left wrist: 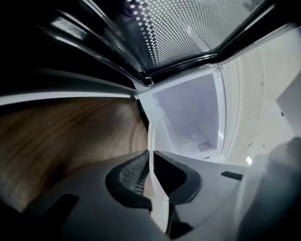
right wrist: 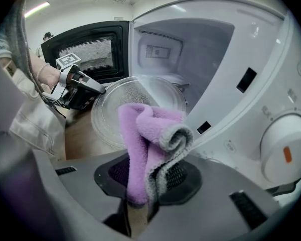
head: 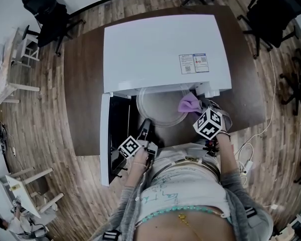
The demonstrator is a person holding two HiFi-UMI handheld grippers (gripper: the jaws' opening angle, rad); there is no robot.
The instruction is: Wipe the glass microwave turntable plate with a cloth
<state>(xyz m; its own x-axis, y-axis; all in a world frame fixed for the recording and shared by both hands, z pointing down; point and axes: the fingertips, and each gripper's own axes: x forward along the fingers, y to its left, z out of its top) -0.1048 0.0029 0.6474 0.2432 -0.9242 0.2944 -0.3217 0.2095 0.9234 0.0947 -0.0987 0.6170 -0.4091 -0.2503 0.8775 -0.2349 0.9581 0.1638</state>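
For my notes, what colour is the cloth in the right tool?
The cloth is purple, grey-edged; clearest in the right gripper view.

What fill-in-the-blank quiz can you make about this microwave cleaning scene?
The right gripper is shut on a fluffy ____ cloth.
The left gripper pinches the round clear ____ turntable plate at its rim.
The white microwave oven's black-windowed door stands ____.
Missing words: purple; glass; open.

The microwave (head: pixel 165 49) stands on the table (head: pixel 83 84), door (head: pixel 106 134) at left, plate (head: pixel 160 109) before it, cloth (head: pixel 189 103) at plate's right.
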